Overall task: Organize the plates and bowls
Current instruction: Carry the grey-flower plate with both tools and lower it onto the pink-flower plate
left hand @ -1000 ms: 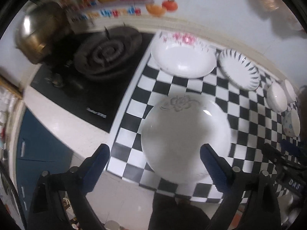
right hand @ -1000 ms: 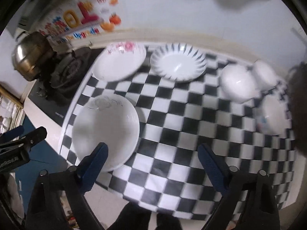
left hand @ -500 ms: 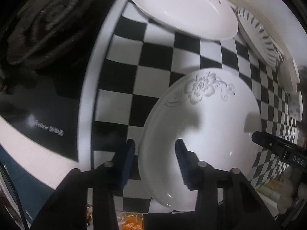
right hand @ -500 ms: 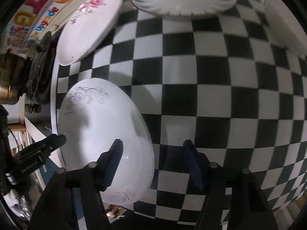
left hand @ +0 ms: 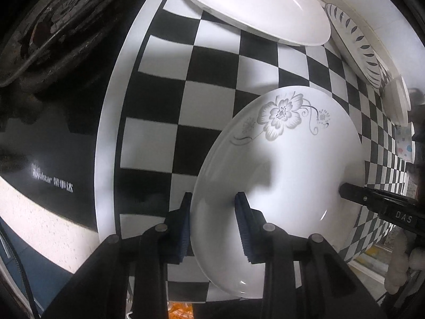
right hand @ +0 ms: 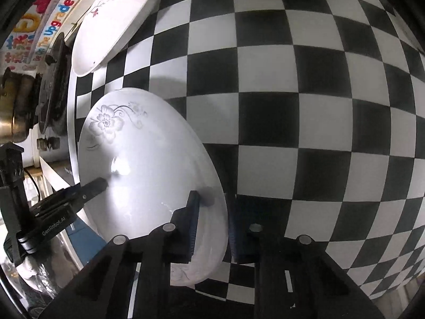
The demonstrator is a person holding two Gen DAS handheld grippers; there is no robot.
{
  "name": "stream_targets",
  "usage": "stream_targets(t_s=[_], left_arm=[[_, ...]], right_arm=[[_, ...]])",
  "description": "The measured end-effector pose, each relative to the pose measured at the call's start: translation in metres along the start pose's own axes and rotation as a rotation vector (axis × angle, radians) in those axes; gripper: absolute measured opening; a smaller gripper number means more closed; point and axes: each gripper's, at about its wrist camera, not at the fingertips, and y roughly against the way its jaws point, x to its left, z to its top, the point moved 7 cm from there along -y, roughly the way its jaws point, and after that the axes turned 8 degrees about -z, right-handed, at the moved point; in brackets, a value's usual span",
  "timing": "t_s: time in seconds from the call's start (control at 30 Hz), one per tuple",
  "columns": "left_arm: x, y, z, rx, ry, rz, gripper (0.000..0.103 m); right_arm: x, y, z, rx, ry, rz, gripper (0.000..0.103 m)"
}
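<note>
A white plate with a grey flower print [left hand: 287,164] lies at the near left of the checkered mat [left hand: 212,90]. My left gripper [left hand: 213,222] is shut on its left rim. My right gripper [right hand: 212,220] is shut on its right rim [right hand: 148,159]. The right gripper's finger shows in the left wrist view [left hand: 377,202], and the left gripper's finger in the right wrist view [right hand: 66,199]. A white plate with pink flowers [left hand: 255,8] lies beyond it. A plate with dark rim strokes [left hand: 356,50] lies to its right.
A black gas stove [left hand: 53,53] borders the mat on the left. A brass pot [right hand: 13,106] stands by the stove. Small bowls [left hand: 398,103] sit at the mat's far right. The counter's front edge is just below the grippers.
Both grippers came down to the grey-flower plate and closed on its opposite rims. One second ago both were wide open high above the mat.
</note>
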Motion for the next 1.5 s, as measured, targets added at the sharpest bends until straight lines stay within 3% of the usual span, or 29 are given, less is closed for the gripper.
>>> stream_targets(t_s=[0.33, 0.9, 1.17, 1.5], left_arm=[[-0.028, 0.016, -0.008, -0.045, -0.014, -0.017, 0.029], [-0.129, 0.009, 0.019, -0.077, -0.187, -0.032, 0.029], [-0.164, -0.017, 0.023, -0.047, -0.214, -0.016, 0.029], [-0.177, -0.052, 0.019, -0.003, -0.183, 0.017, 0.029]], right_arm=[[-0.003, 0.01, 0.003, -0.007, 0.017, 0.015, 0.02], [-0.054, 0.078, 0.001, -0.149, -0.081, 0.022, 0.018], [-0.092, 0.073, 0.004, -0.15, -0.12, 0.025, 0.018], [-0.138, 0.051, 0.013, -0.113, -0.107, 0.03, 0.018]])
